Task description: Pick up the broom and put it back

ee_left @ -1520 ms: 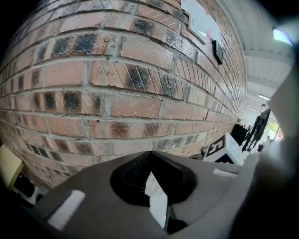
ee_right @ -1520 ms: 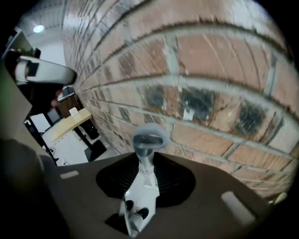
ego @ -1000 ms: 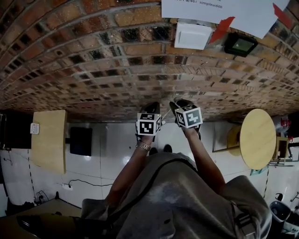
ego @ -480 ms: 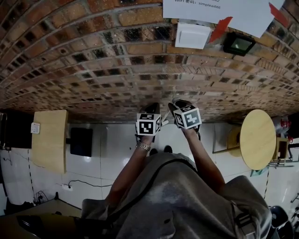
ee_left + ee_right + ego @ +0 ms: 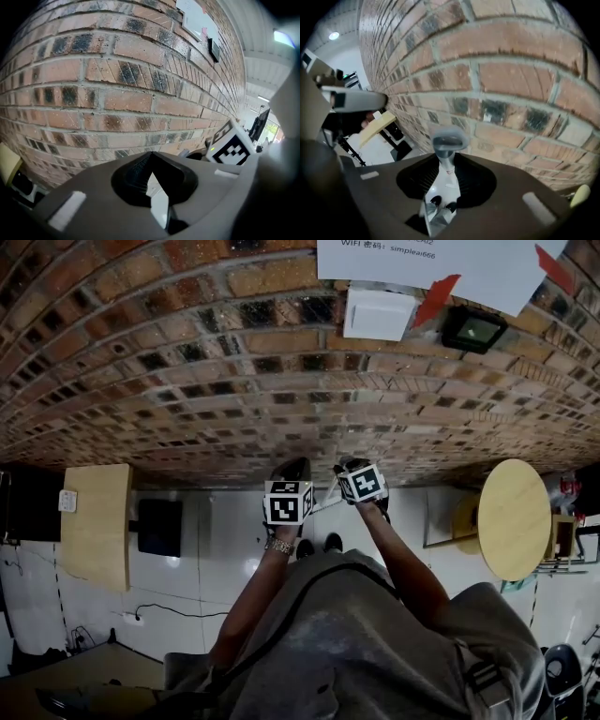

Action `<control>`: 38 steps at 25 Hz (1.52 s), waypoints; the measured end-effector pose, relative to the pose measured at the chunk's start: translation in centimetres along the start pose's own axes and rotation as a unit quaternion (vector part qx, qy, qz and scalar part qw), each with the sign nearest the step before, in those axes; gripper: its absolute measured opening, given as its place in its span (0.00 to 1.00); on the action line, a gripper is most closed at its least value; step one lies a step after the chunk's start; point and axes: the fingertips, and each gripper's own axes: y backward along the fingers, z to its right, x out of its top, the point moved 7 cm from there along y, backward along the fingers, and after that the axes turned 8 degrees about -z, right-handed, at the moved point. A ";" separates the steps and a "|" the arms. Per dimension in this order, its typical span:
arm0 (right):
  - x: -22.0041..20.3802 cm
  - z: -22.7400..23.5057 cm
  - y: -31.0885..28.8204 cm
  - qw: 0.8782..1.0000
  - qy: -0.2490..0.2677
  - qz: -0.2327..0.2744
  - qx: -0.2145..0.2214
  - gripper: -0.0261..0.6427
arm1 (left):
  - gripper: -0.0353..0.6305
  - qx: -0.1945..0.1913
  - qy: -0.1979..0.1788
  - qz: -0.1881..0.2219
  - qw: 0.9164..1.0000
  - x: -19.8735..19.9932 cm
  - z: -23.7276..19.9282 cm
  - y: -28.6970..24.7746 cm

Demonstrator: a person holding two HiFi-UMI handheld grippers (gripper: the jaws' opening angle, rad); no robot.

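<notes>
The broom (image 5: 445, 185) is held up off the white floor (image 5: 225, 540), close to the brick wall (image 5: 187, 381). Only its handle is seen. The brush end is not shown in any view.

The right gripper (image 5: 449, 161) is pinched on the shiny pole, just under the grey loop (image 5: 449, 137) at the top. Its pads are pressed on both sides of the pole. The left gripper (image 5: 151, 161) has its tips almost together. A bit of the same shiny pole is seen squeezed low down between its jaws. In the head view, a thin pale stick is seen running from one gripper to the other. So the pole is likely held in two spots.

The pole looks thin, stiff and smooth, like metal. It can be guessed that it is light but slippery, so it could slide or spin in the pads. The brush end is likely the heavy end and could swing. A firm squeeze near the top is needed. The grey loop looks made for hanging, so the broom may be meant for a hook.
</notes>
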 end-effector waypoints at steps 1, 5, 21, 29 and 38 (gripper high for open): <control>-0.9 0.3 -1.7 1.000 -0.002 -0.016 0.000 0.19 | 0.06 0.003 0.003 -0.005 1.000 -0.5 0.0 0.0; -4.6 0.7 -7.4 0.997 -0.022 -0.073 0.009 0.19 | 0.06 0.015 0.012 -0.028 0.999 -2.5 -0.2 0.6; -0.4 5.2 -12.8 1.000 0.014 0.006 -0.026 0.29 | 0.06 0.077 0.067 -0.089 0.991 -11.1 0.7 3.5; -4.7 1.6 -6.6 0.998 -0.053 0.042 -0.011 0.30 | 0.06 0.055 0.036 -0.078 0.995 -12.2 2.3 5.3; -12.8 -11.4 4.5 0.990 -0.083 0.098 0.065 0.04 | 0.06 -0.026 -0.033 -0.055 0.998 -17.8 7.7 10.2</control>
